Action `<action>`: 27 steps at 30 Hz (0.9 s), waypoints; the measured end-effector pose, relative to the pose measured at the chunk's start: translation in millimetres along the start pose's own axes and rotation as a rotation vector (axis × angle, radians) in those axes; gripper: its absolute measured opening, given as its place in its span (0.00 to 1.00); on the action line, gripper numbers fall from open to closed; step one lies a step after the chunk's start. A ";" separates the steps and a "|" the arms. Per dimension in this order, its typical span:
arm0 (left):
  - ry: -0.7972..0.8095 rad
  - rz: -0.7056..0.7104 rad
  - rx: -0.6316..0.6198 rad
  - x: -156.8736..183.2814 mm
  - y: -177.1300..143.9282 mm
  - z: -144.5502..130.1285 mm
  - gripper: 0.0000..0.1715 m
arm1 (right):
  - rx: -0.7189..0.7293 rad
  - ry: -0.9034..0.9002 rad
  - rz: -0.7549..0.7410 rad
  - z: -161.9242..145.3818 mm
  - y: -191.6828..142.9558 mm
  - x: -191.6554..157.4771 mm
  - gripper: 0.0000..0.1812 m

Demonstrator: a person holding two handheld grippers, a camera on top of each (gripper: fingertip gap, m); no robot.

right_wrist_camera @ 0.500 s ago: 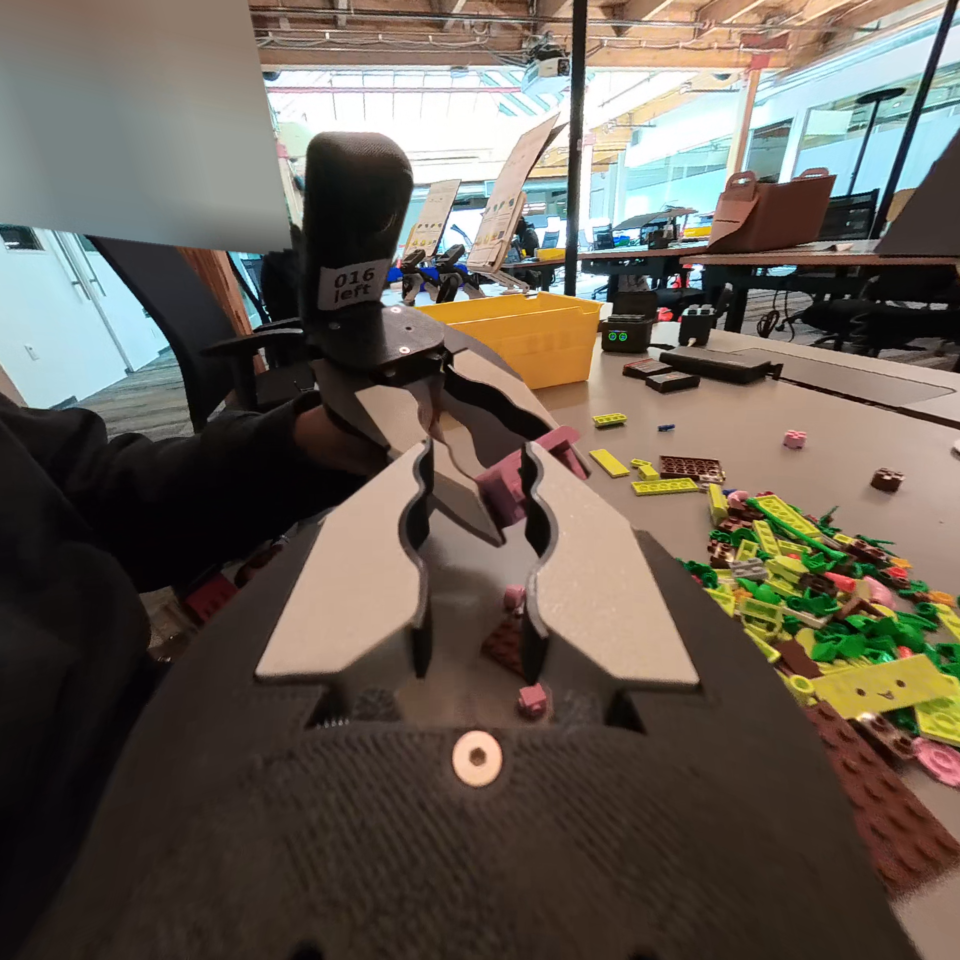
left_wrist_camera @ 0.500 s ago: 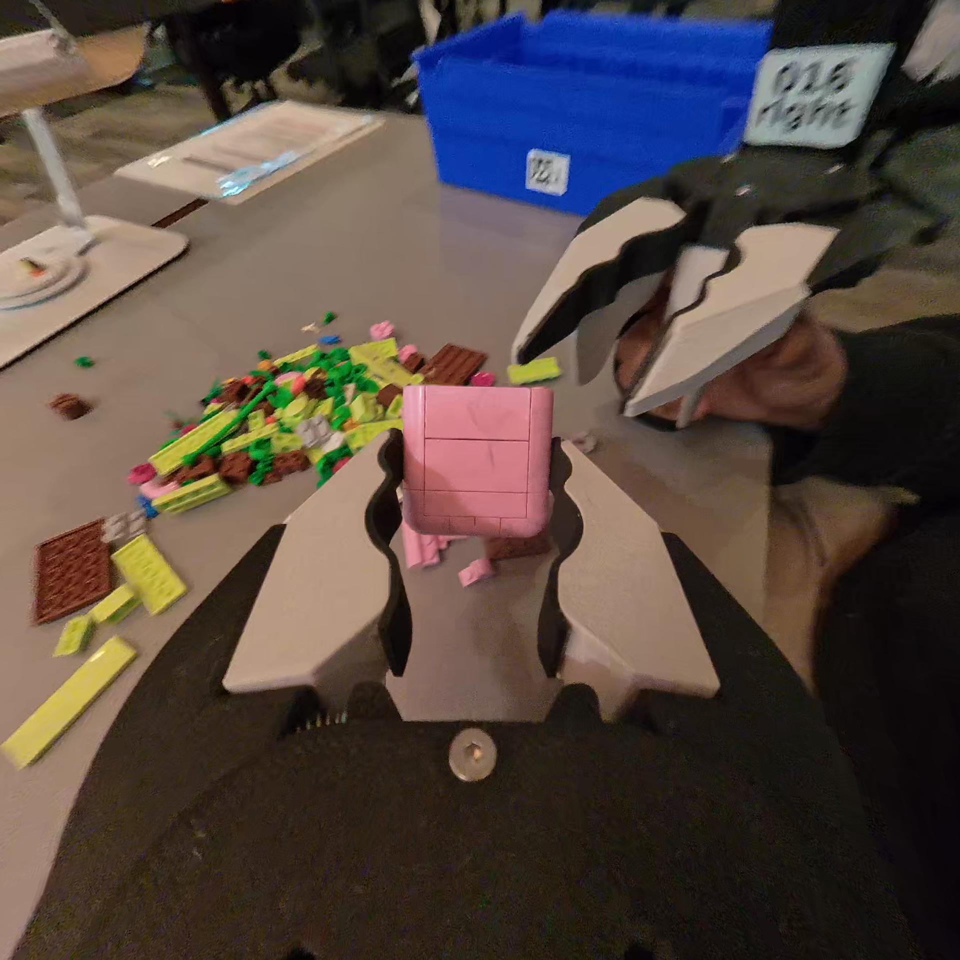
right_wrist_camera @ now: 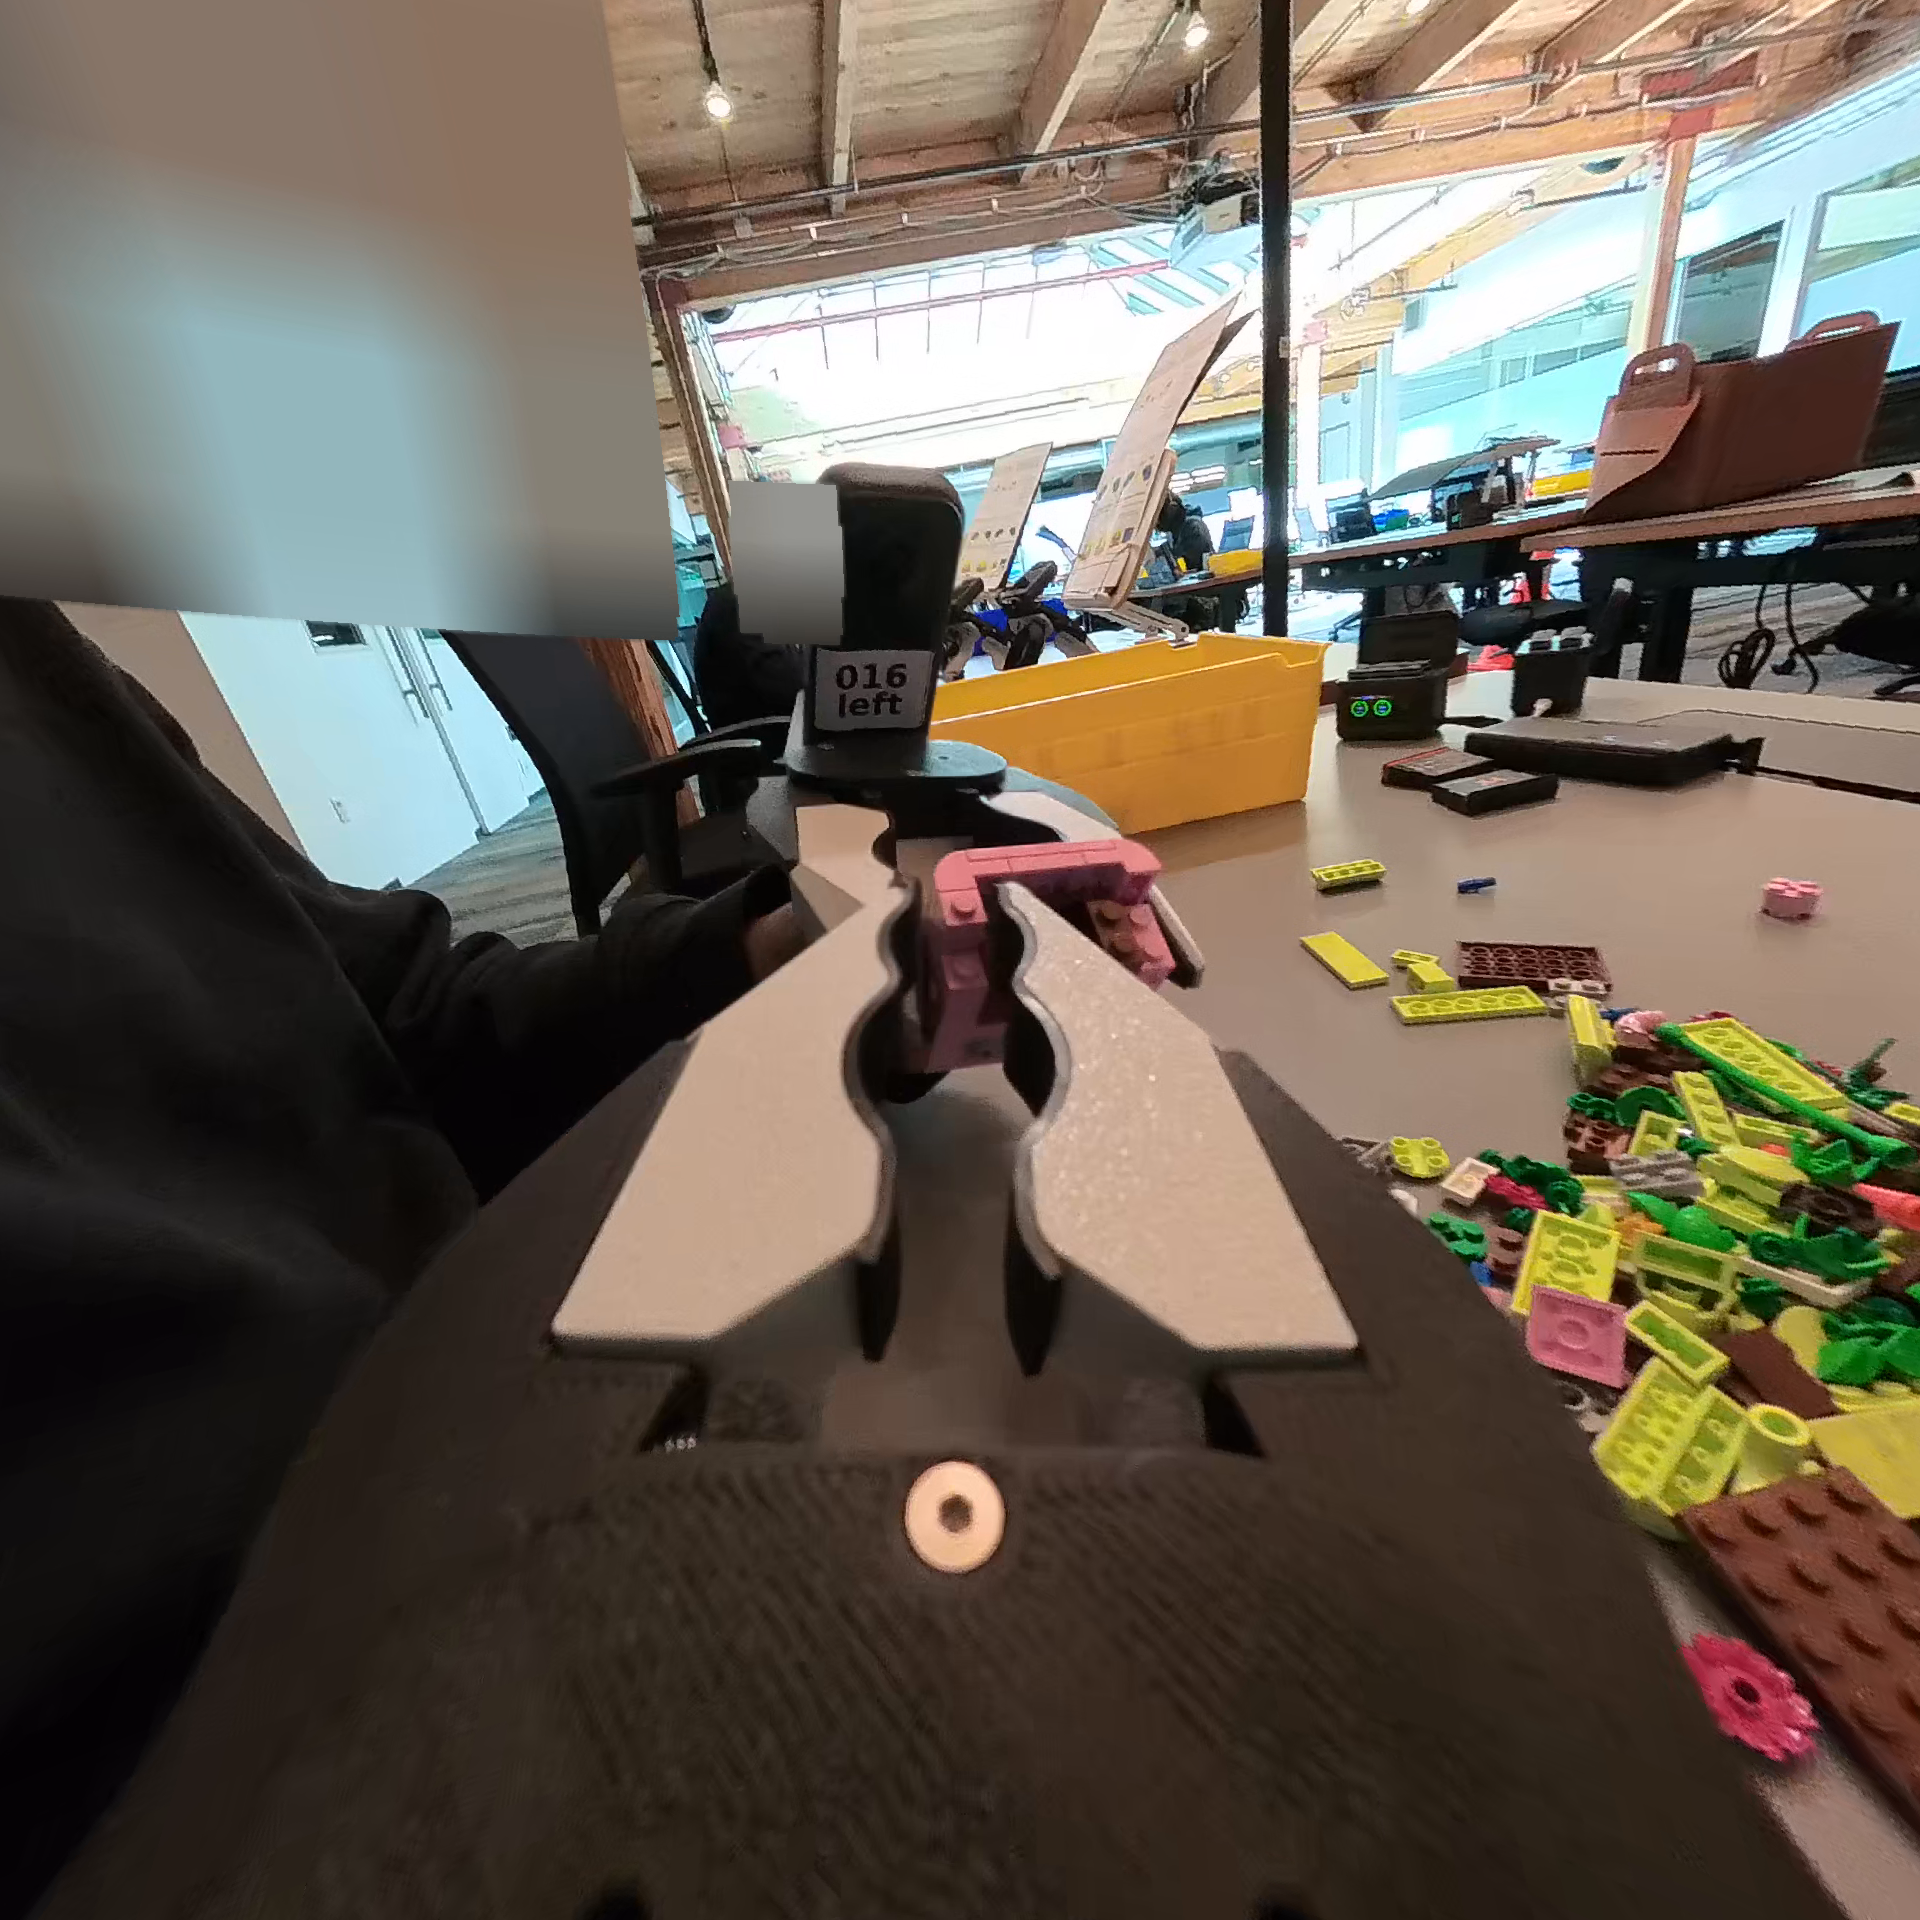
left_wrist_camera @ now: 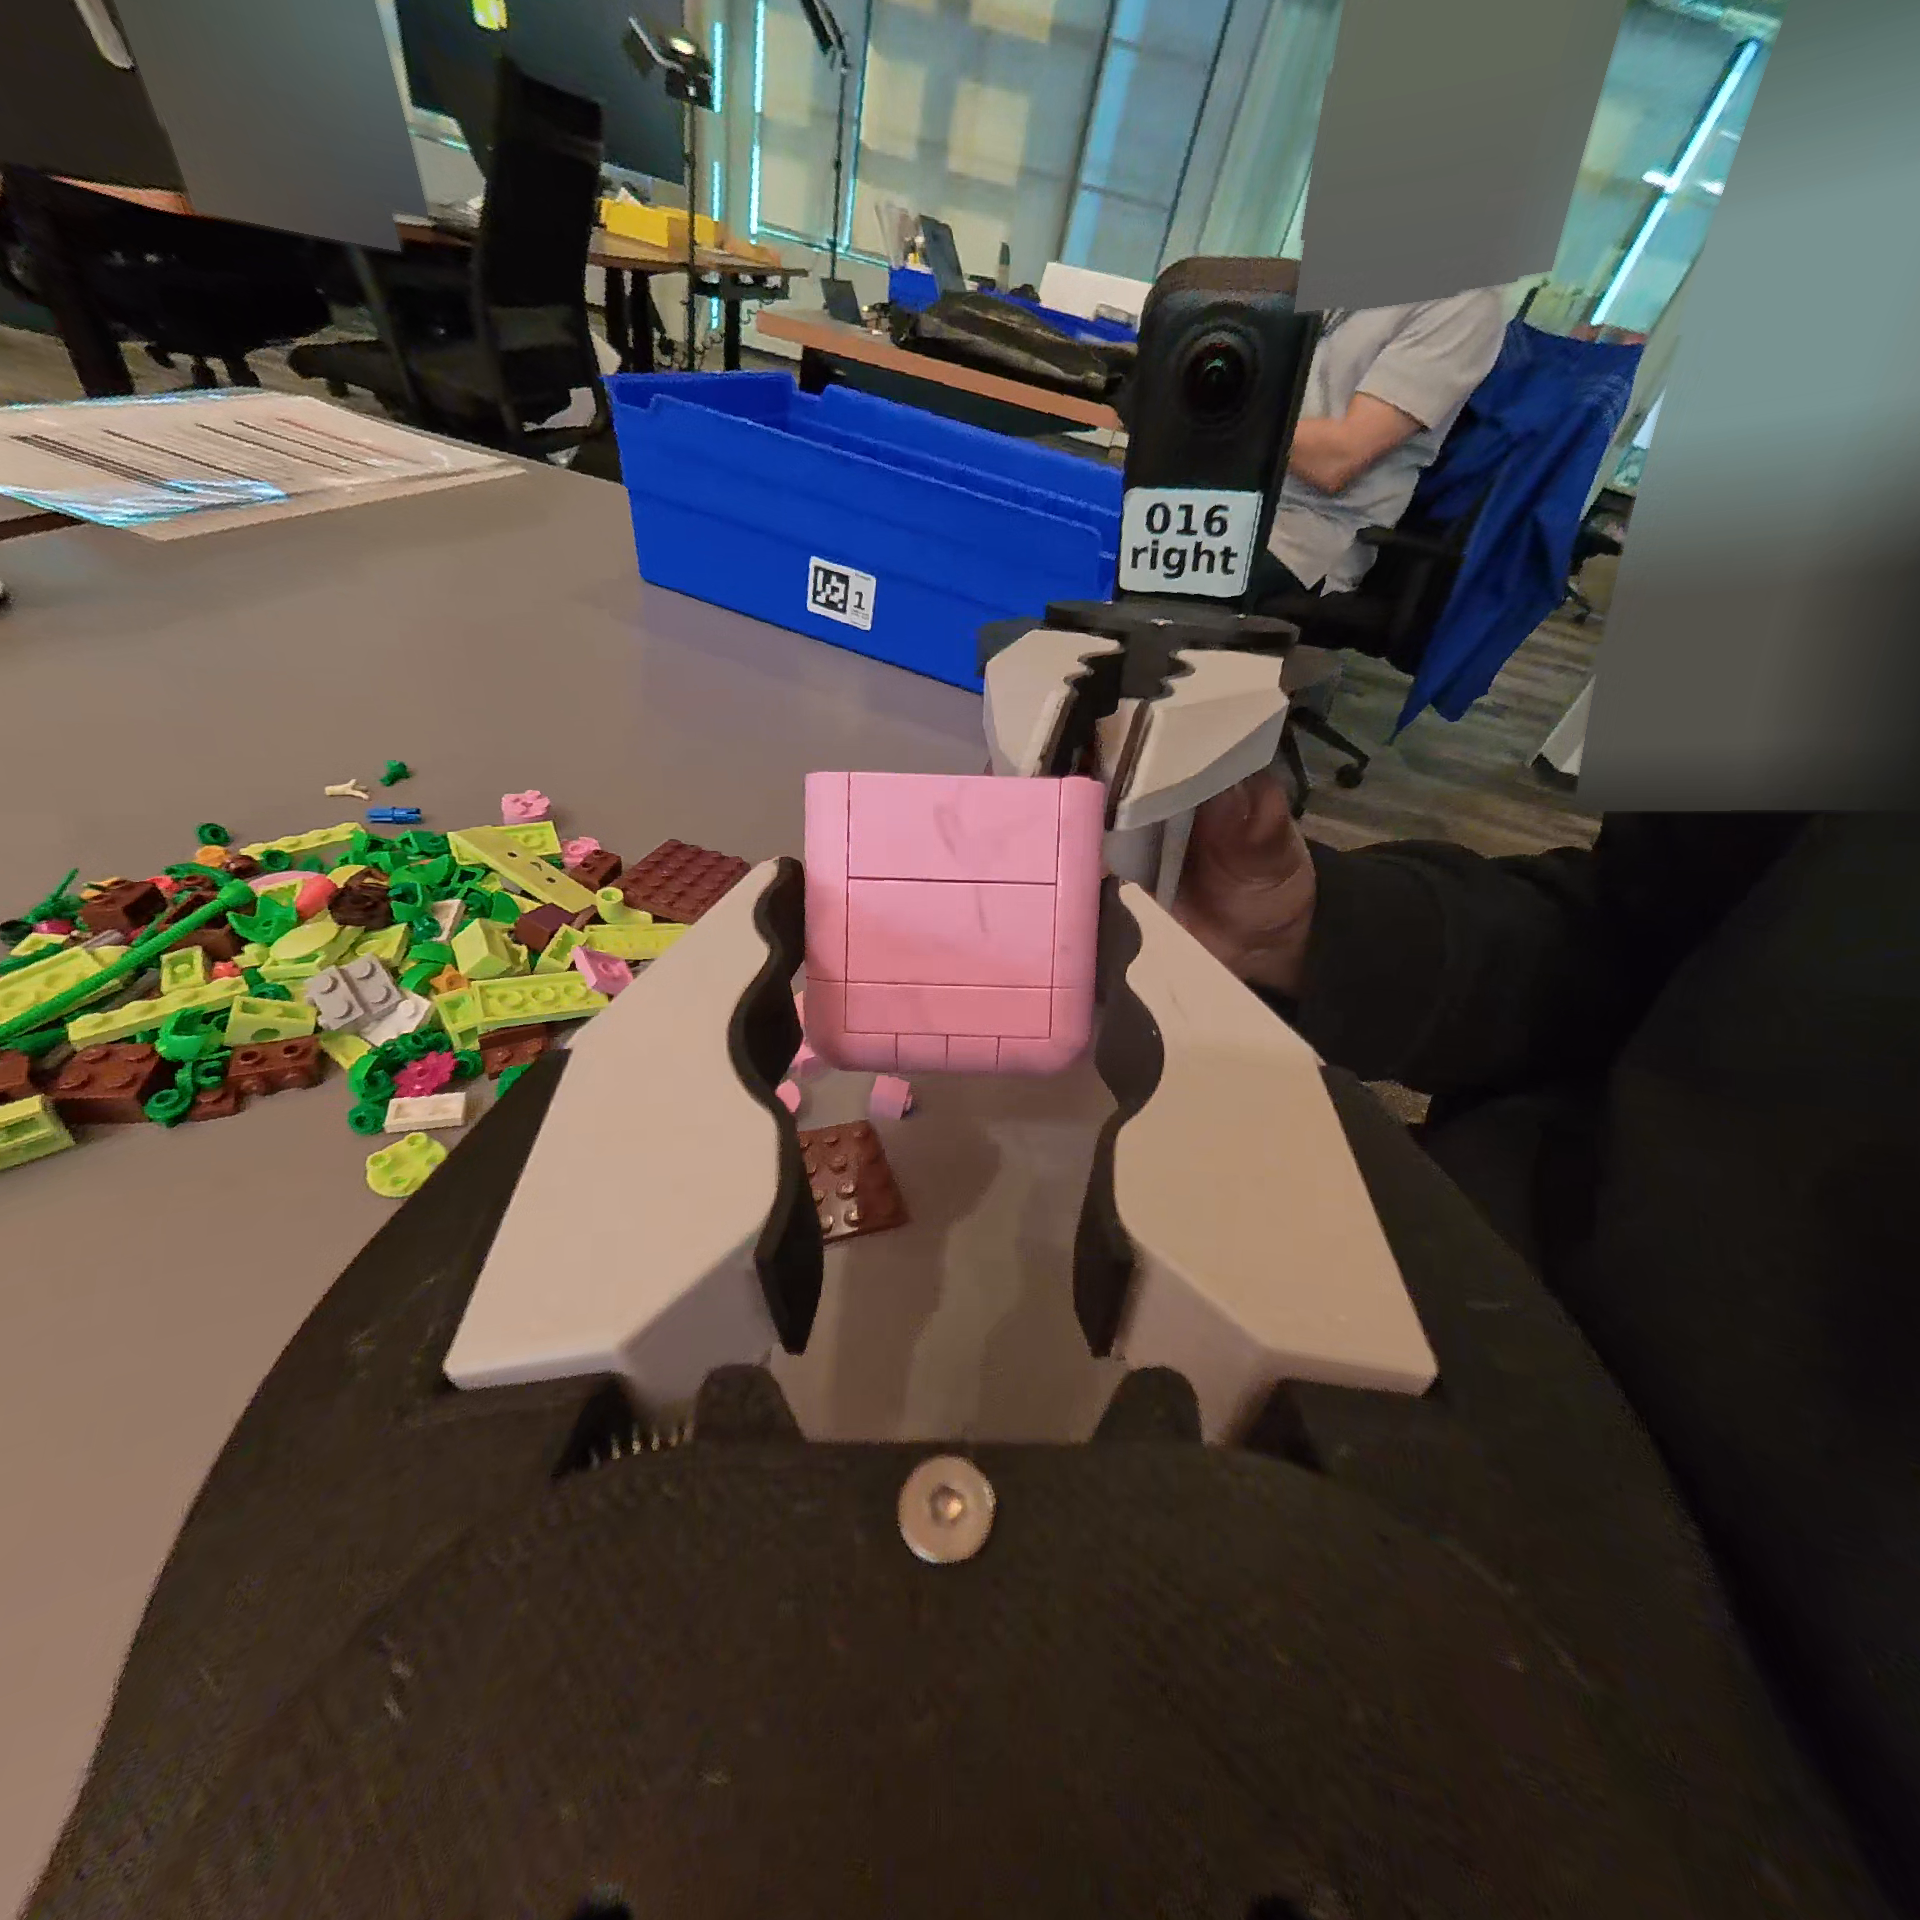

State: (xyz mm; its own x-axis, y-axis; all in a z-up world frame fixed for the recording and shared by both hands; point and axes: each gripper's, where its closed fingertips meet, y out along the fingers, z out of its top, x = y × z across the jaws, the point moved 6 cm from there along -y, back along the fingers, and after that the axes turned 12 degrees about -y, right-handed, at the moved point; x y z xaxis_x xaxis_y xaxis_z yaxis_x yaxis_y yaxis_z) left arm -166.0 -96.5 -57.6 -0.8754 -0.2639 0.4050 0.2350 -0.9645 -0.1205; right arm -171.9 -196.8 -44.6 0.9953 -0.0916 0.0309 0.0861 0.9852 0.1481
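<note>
My left gripper (left_wrist_camera: 948, 883) is shut on a pink brick assembly (left_wrist_camera: 951, 935), a smooth rounded block, and holds it above the grey table (left_wrist_camera: 520, 675). My right gripper (left_wrist_camera: 1091, 769) reaches in from behind, its tips hidden by the block's top right corner. In the right wrist view, the right gripper (right_wrist_camera: 956, 899) is closed narrowly on a studded pink part of the assembly (right_wrist_camera: 961, 997). The left gripper (right_wrist_camera: 1039, 894) faces it, with fingers (right_wrist_camera: 831, 883) on either side of the assembly. A brown plate (left_wrist_camera: 847, 1174) lies on the table below.
A pile of green, lime, brown and pink bricks (left_wrist_camera: 312, 966) lies left of the left gripper and shows at right in the right wrist view (right_wrist_camera: 1714, 1226). A blue bin (left_wrist_camera: 862, 520), a yellow bin (right_wrist_camera: 1132, 727), papers (left_wrist_camera: 208, 457) and black devices (right_wrist_camera: 1600, 748) sit farther off. The tips of both grippers are at nearly the same place.
Both grippers have tilted up and come together. The right gripper has moved onto the pink assembly and narrowed its jaws on it. The left still holds the assembly.
</note>
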 end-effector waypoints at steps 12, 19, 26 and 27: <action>-0.120 -0.111 0.005 3.3 4.1 -1.2 0.33 | 0.020 0.068 0.033 3.8 -4.5 -0.2 0.02; -0.216 -0.177 0.007 4.5 7.9 -1.7 0.33 | 0.061 0.116 0.042 5.6 -7.4 1.6 0.02; -0.255 -0.200 0.004 3.4 8.8 -3.1 0.33 | 0.075 0.161 0.055 4.4 -8.9 3.4 0.02; -0.261 -0.195 0.009 2.8 9.1 -2.8 0.33 | 0.076 0.165 0.049 4.3 -9.1 4.2 0.02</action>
State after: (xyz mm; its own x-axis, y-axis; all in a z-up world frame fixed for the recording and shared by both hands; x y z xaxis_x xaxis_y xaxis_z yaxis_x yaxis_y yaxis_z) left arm -167.5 -106.0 -60.0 -0.7664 -0.0664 0.6389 0.0780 -0.9969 -0.0101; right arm -168.8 -206.7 -41.5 0.9925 -0.0122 -0.1215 0.0395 0.9736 0.2250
